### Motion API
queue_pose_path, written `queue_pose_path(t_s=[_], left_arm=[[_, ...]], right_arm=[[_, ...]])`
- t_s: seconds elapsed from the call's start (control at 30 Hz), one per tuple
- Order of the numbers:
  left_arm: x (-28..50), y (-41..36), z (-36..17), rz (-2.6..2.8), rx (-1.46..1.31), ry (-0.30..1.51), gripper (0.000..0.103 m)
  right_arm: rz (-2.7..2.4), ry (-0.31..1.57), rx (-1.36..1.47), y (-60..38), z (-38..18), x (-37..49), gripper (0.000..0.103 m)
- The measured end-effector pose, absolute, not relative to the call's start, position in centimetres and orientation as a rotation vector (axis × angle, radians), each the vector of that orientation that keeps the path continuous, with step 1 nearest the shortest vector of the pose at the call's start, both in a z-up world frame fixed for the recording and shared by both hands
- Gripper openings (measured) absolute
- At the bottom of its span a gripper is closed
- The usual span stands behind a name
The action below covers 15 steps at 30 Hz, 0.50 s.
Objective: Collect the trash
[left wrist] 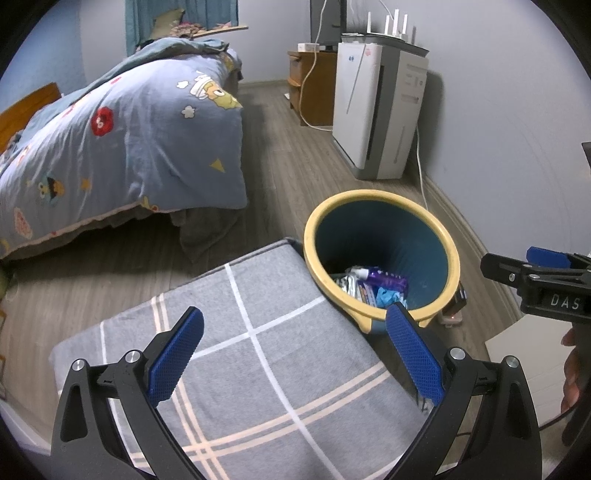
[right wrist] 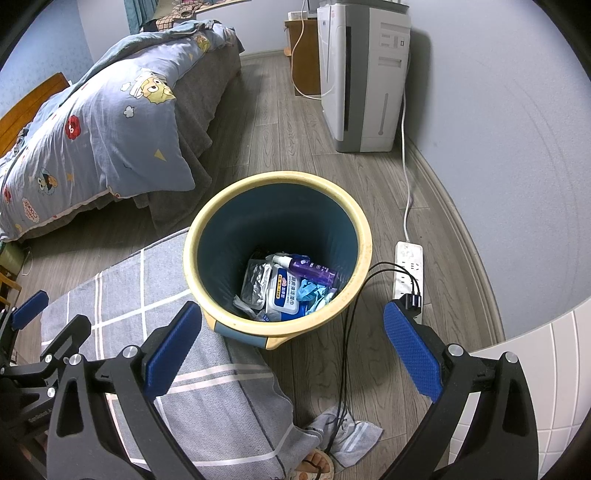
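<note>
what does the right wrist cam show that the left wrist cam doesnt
Only the right wrist view shows the white power strip on the floor with black cables plugged in, the wipes pack lying in the bin, and a sandalled foot.

Only the left wrist view shows the router on top of the white appliance.

Both show the yellow-rimmed bin holding a purple bottle, the grey checked cushion, the bed, and both grippers open and empty: left gripper, right gripper.
</note>
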<state>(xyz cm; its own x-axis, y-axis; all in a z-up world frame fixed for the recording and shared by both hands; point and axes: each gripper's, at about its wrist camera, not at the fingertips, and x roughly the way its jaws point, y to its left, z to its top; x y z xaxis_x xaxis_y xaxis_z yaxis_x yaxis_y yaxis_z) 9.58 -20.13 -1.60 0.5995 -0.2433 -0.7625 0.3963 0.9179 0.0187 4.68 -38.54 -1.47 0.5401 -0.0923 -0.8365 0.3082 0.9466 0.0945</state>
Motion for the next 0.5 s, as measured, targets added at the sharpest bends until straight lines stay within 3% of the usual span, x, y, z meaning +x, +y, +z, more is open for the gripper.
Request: queue_pose_path(t_s=[0.5], left_arm=[[7.5,-18.1,0.7,-0.345,0.205,0.830,0.098]], right_arm=[[-0.255,0.970,0.258,-37.6,-0.9,4.2,0.097]])
